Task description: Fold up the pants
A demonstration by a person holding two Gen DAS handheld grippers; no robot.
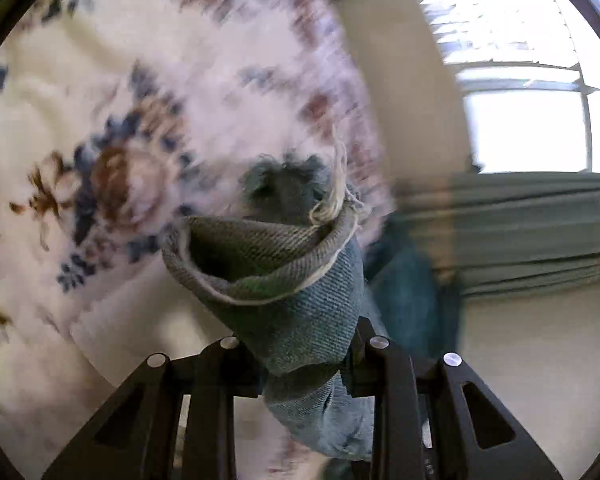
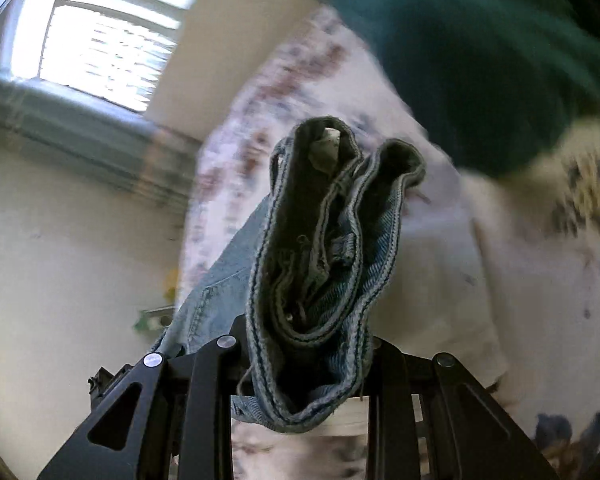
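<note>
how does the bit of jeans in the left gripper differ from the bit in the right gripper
The left gripper pinches a frayed hem with loose pale threads, rolled into one open cone. The right gripper pinches the waistband, bunched in several stitched folds with a belt loop showing. The hem looks like a single thin layer; the waistband is a thicker stack. Both are blue denim, clamped and lifted above the floral bedspread.

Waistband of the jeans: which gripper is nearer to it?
Right. The right gripper is clamped on the waistband; the left gripper holds a frayed leg hem instead.
</note>
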